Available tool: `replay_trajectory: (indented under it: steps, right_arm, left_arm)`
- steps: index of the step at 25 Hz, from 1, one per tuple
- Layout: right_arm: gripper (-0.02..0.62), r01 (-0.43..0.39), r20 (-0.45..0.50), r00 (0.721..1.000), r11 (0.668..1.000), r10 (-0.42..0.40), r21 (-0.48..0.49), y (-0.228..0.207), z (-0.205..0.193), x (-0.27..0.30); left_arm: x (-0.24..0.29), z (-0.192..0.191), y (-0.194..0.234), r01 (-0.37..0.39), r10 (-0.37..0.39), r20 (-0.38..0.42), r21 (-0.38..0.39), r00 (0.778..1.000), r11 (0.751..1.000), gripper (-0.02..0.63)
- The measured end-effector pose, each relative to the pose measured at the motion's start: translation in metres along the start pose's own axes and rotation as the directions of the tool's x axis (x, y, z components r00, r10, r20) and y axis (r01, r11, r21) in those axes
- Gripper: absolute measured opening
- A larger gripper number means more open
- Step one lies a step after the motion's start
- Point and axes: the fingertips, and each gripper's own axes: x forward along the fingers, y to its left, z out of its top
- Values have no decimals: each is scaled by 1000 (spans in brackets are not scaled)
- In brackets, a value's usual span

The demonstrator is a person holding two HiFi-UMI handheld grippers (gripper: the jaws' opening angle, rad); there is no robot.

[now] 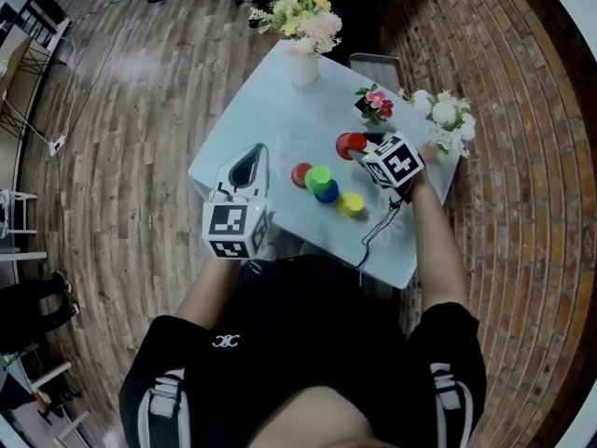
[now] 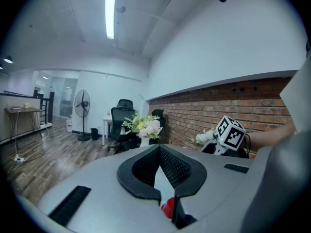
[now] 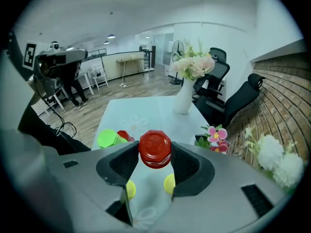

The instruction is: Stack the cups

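the stacking is looking only partly done. the right claw [image 3: 155, 154] is gripping a red cup [image 3: 155, 144] by its sides, apparently holding it off the table [image 1: 275, 115]. the green cup [image 1: 319, 176] is seemingly sitting on the blue cup [image 1: 329, 195], with a second red cup [image 1: 300, 175] just beside them and the yellow cup [image 1: 351, 203] standing alone. the left claw [image 1: 250, 161] is hovering closed and empty near the table's edge.

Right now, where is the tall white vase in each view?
Head view: white vase, top centre, at the table's far edge.
Left gripper view: vase centre-left, just above the jaws.
Right gripper view: vase upper centre, beyond the held red cup.
Shared landmark: brick wall, to its right.
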Motion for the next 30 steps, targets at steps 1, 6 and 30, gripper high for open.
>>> replay_trajectory:
  steps: [1,6,30]
  right_arm:
    - [207,14,-3,1000,1000,-14,12,3,-2,-8]
    - [207,85,-21,996,990,-83,109,22,-21,-38]
    - [207,134,-166,981,964,-96,232,98,-74,-6]
  left_arm:
    - [1,0,-3,22,-22,-1,3,1000,1000,2]
    - [9,-4,-19,136,-136,-12,15,991,991,2]
    - [6,-21,-26,327,-323,-69,54,944,943,2]
